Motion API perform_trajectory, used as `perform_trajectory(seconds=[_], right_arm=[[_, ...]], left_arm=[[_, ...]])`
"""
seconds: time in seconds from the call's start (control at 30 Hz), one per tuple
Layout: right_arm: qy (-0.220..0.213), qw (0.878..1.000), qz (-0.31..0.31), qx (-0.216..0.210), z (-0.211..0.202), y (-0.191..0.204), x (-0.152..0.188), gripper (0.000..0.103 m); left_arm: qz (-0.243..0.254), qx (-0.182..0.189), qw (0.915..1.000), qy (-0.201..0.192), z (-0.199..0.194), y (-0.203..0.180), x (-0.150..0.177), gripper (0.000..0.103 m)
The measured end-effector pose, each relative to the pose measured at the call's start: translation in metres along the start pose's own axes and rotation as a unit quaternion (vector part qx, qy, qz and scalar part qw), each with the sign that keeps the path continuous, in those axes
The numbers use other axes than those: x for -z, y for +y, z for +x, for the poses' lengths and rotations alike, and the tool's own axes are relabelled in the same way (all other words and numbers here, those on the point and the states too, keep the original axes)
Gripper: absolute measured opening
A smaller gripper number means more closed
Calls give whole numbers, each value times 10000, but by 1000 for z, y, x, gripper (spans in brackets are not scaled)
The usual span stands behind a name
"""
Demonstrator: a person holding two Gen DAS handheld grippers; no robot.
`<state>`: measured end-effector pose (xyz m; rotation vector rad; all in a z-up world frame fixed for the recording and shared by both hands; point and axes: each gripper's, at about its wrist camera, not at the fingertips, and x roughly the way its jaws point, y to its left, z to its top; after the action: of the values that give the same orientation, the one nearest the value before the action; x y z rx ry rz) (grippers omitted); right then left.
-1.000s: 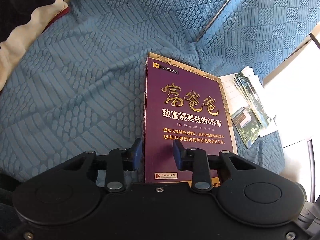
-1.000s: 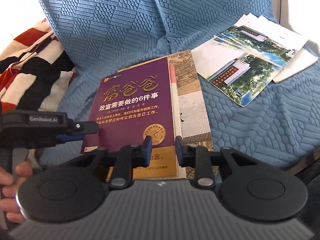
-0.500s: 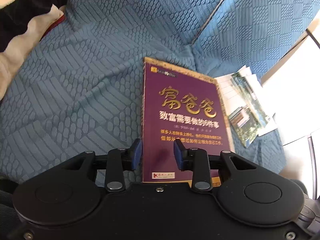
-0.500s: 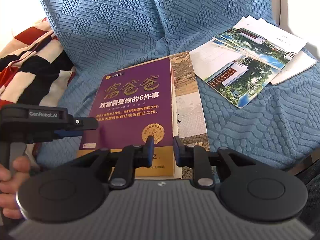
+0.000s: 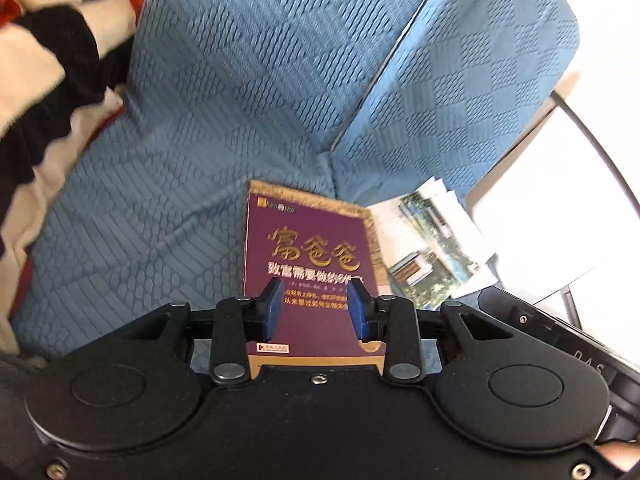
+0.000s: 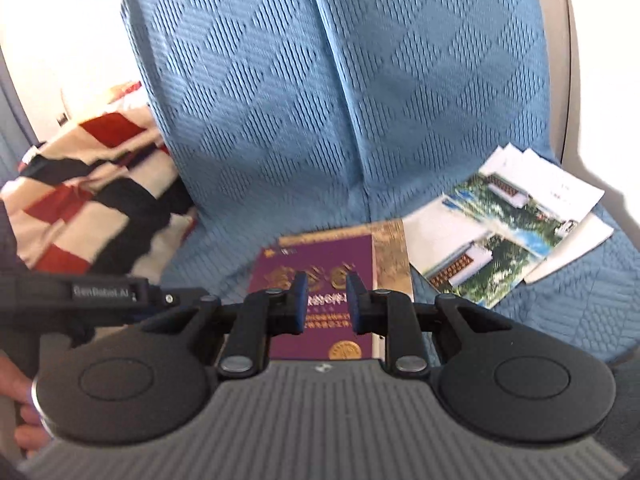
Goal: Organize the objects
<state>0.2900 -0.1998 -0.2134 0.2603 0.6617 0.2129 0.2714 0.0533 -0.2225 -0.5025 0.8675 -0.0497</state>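
While my left gripper (image 5: 314, 306) hung above the sofa seat (image 5: 132, 232), its jaws stood apart and gripped nothing; the purple book (image 5: 308, 248) lay flat below, squared upon a larger book, apparently stacked for tidiness. From the right wrist, my right gripper (image 6: 326, 302) likewise stood parted and empty over that stack, with the loose brochures (image 6: 504, 232) fanned just beside it, not yet gathered.

1. We see the book (image 6: 320, 280) lying flat on the covered seat (image 6: 560, 320), atop a second book (image 6: 390, 256) jutting out at its right.
2. To their right lie the fanned pamphlets (image 6: 508, 232).
3. At left, the blanket (image 6: 88, 216) rests beside the backrest (image 6: 340, 80).
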Motion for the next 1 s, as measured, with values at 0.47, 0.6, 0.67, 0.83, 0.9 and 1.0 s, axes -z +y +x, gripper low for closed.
perform_trajectory(seconds=[0.47, 0.6, 0.67, 0.83, 0.9, 1.0], right_arm=[[-339, 9993, -144, -37, -62, 22, -14, 24], [-387, 9991, -192, -1, -74, 23, -12, 24], [-356, 9992, -186, 5, -77, 23, -11, 24], [-350, 9990, -273, 24, -85, 21, -7, 24], [-349, 9991, -238, 48, -86, 18, -8, 24], [-354, 9990, -261, 118, -87, 14, -8, 24]], left_arm=[[392, -61, 9978, -529, -68, -49, 9, 32], [413, -58, 9975, -576, -79, -61, 15, 32], [435, -46, 9975, -563, -83, -68, 18, 32], [508, -33, 9967, -632, -89, -81, 21, 32], [511, 14, 9968, -621, -89, -85, 22, 32], [560, 66, 9966, -597, -86, -92, 22, 32]])
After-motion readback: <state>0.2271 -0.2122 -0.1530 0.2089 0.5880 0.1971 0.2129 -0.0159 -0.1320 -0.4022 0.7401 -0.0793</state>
